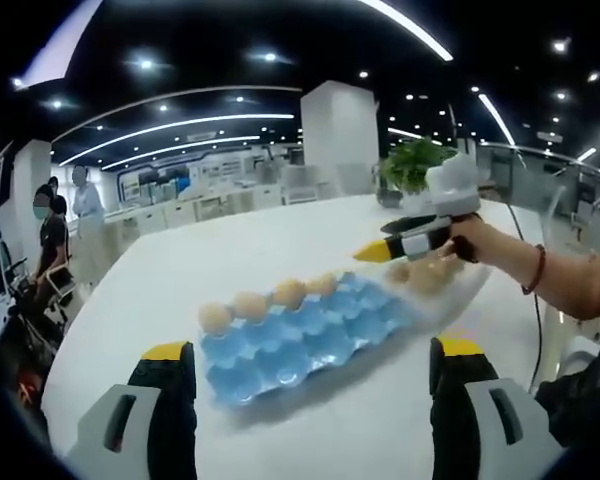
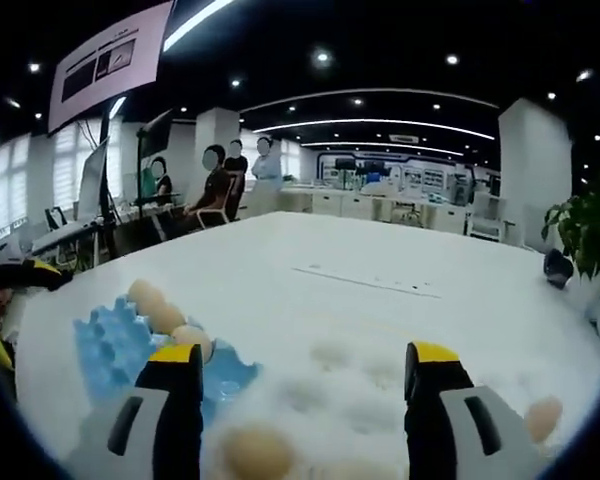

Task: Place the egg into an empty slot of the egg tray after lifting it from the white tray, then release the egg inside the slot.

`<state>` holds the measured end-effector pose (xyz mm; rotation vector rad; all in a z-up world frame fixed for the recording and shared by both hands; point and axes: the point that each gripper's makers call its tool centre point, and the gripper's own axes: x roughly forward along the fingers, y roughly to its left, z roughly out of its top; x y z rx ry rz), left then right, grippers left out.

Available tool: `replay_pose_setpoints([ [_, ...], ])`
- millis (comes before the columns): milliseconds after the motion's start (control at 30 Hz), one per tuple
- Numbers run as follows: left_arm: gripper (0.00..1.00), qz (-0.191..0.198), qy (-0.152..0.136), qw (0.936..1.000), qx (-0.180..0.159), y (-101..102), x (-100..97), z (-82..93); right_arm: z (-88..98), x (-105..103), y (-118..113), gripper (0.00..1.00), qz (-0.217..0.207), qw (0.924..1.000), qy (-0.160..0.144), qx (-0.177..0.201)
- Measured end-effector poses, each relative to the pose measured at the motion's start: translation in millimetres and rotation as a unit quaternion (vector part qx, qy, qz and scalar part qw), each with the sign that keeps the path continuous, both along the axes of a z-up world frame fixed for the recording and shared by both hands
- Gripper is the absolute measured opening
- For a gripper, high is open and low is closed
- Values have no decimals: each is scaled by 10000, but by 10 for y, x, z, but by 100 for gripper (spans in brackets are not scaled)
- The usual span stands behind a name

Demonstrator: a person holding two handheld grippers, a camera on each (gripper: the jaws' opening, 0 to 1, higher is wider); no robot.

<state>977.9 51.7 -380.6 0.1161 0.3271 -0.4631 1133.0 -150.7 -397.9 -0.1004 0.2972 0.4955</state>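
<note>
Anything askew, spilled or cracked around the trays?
Nothing stands out. The blue egg tray lies flat on the table with four eggs seated along its far row. The right gripper, jaws open, hovers over the white tray.

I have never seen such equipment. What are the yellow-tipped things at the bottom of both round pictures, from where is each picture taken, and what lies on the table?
No robot is here. A person holds a two-jaw gripper in each hand, and a fisheye camera rides on each one, looking forward along its jaws.

In the left gripper view, the left gripper has its jaws wide apart and holds nothing. Before it, on the white table, lies a blue egg tray with four eggs in its far row. Beyond it is the white tray, and the person's hand holds the right gripper over it.

In the right gripper view, the right gripper is also open and empty, above the white tray. An egg lies between and below its jaws; another egg lies at the right. The blue egg tray is at the left.
</note>
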Motion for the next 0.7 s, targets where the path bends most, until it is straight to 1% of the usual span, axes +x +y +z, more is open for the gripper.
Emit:
replay_pose_setpoints([
  [167,99,10,8,10000,42,-3,0,0,-38,12,-191,85,-159,9998,75,-13],
  [500,99,-36,19,10000,48,-56,11,-3,-6,57,-630,85,-584,9981,69,157],
  [600,99,-36,28,10000,40,-63,15,-7,-19,45,-721,85,-680,9977,53,53],
  [700,99,-18,44,10000,60,-64,19,-17,-21,35,-776,85,-708,9974,65,80],
])
